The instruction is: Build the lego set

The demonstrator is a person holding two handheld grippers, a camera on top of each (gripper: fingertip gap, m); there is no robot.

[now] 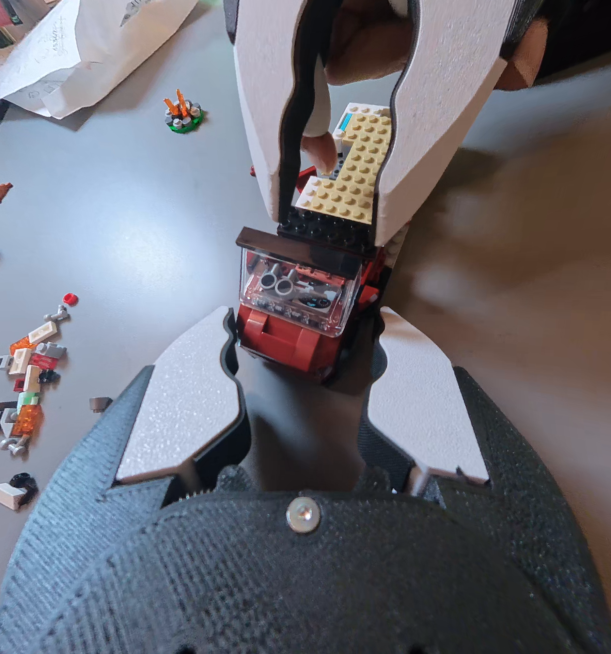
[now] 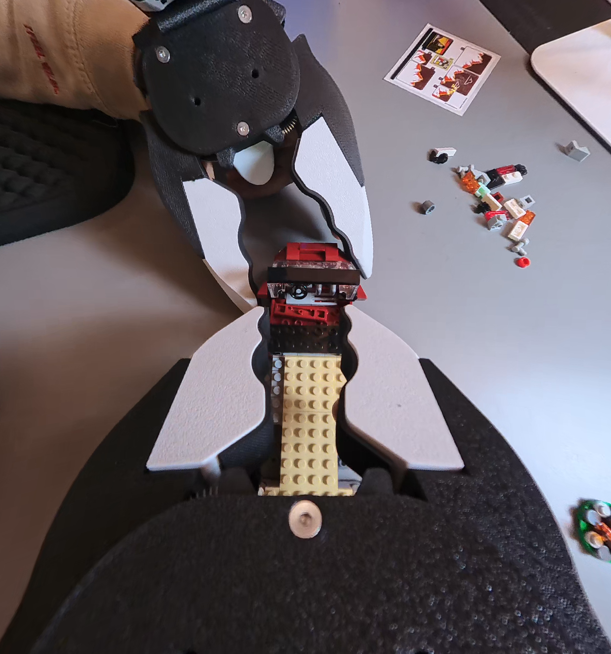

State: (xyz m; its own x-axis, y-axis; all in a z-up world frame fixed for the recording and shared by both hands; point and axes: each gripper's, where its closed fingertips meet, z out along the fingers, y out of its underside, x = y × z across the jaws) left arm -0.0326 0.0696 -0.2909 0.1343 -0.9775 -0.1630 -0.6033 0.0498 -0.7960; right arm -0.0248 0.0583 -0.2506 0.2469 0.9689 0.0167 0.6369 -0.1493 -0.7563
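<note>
Right gripper [image 2: 306, 318] jaws clamp brick truck [image 2: 311, 407]; loose bricks [image 2: 498, 201] lie beside.

We see a grey counter [image 2: 438, 354]. Right of the brick truck [image 2: 311, 407] lie loose bricks [image 2: 498, 201], beyond them a sticker sheet [image 2: 442, 69], nearer a brick campfire [image 2: 605, 531].

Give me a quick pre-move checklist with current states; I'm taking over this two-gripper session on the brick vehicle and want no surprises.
1. Right gripper clamped on the brick vehicle: ok, both pads against its sides.
2. Left gripper gripping the red nose: not ok, pads straddle it with gaps.
3. Clear windshield seated: ok.
4. Loose bricks away from the grippers: ok.
5. Vehicle's wheels on the table: cannot tell.
</note>
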